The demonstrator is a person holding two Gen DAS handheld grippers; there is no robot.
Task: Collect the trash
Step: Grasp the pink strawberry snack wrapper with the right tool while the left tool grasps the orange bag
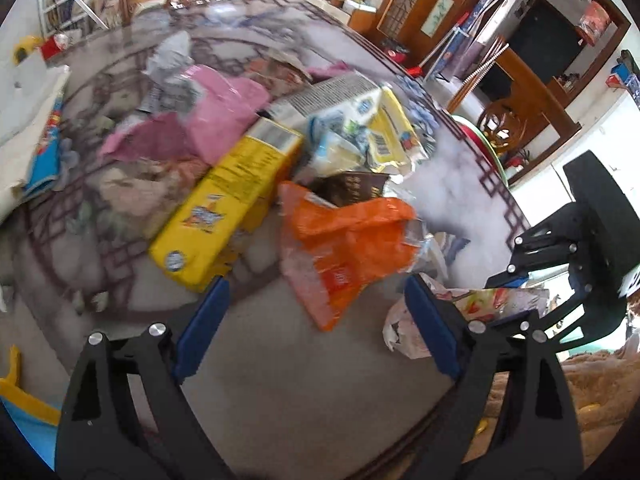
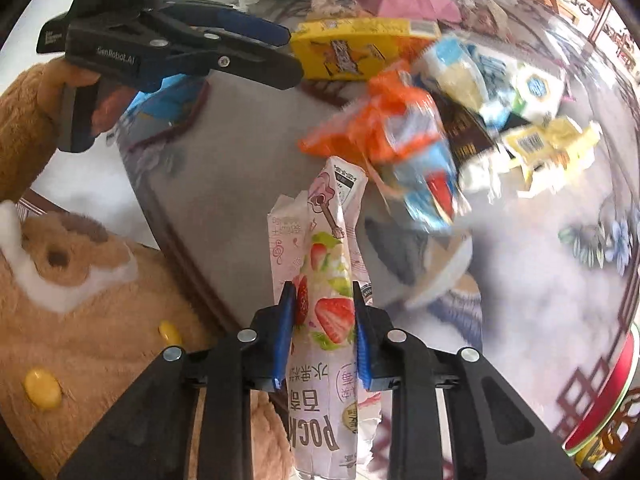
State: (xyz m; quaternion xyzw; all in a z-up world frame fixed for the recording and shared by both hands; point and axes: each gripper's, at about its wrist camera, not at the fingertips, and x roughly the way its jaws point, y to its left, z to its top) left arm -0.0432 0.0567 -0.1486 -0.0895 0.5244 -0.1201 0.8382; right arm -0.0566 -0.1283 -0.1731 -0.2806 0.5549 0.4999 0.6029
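Trash covers a round table [image 1: 280,360] with a patterned top. The piece being handled is a tall pink strawberry wrapper [image 2: 330,288], printed with strawberries and a small guitar. The right gripper [image 2: 323,336] is clamped on it: the two blue-padded fingers [image 2: 285,332] press against its left and right sides, and the wrapper stands upright between them, rising well above the fingertips. In the left wrist view the same wrapper [image 1: 492,300] shows at the right edge, held in the right gripper [image 1: 520,276] just beside the left one.

The left gripper [image 1: 316,320] is spread wide and grips nothing. Its blue pads [image 1: 202,328] hover over a bare grey part of the table. Just ahead of its fingertips, roughly between them, lies a crumpled orange bag [image 1: 352,240]. In the right wrist view that orange bag [image 2: 376,128] sits just beyond the top of the held wrapper, and the left gripper [image 2: 288,52] reaches in from the upper left.

Further back lie a long yellow box [image 1: 224,204], a pink bag [image 1: 220,112], a dark brown packet [image 1: 348,188], and a white and yellow package [image 1: 360,120] with a barcode. All of it is blurred. A brown plush sleeve [image 2: 28,120] covers the arm holding the left gripper.
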